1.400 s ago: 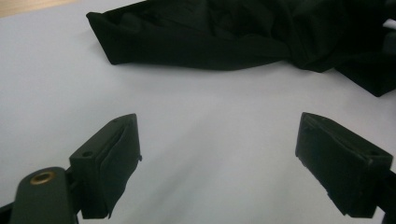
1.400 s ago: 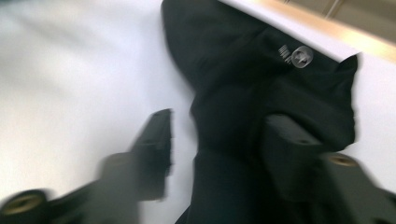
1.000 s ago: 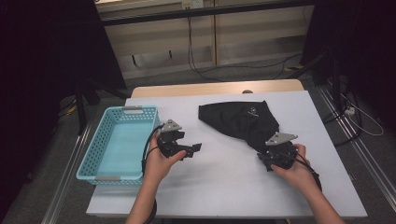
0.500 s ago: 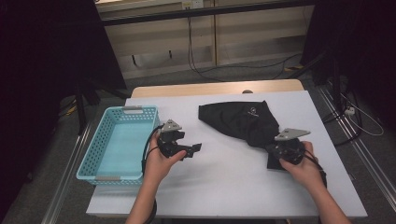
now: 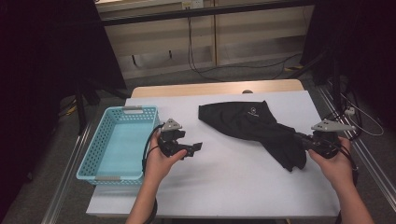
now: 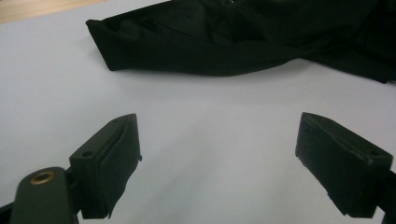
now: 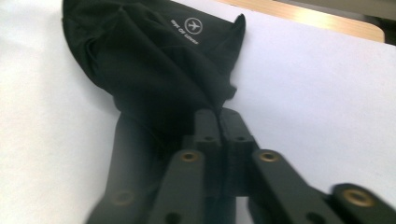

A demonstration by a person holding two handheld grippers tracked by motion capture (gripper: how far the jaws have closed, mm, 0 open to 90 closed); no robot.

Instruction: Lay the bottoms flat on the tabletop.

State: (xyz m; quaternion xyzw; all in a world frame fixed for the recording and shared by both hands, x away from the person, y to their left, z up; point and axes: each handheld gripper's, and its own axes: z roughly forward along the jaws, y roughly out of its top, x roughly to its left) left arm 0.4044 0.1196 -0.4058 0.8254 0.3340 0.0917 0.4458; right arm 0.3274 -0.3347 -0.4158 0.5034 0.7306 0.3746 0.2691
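White covers the tabletop [image 5: 224, 186] in front of me, with a strip of bare wood at its far edge and dark curtains and cables beyond.

My right gripper [image 7: 218, 123] has its jaws pinched together on a fold of the black cloth [image 5: 254, 126]; they have just been closing and easing a little, with the fabric between them. In the right gripper view the cloth bunches up right at the jaw tips and spreads away ahead of them, a small white round logo with lettering showing on its far part. In the high view my right gripper [image 5: 303, 140] sits at the cloth's near right end, where the fabric hangs in a dark clump just beside my right hand [image 5: 334, 161]; from there the cloth stretches away to the left and toward the far side of the tabletop.

My left gripper [image 6: 219, 158] stands with its jaws wide apart and nothing between them, only bare white surface; the cloth's edge lies ahead of it, apart from the tips. In the high view my left gripper [image 5: 196, 148] points toward the cloth, and a light blue basket [image 5: 95, 158] sits just beside my left hand [image 5: 161, 163], on the side away from the cloth.
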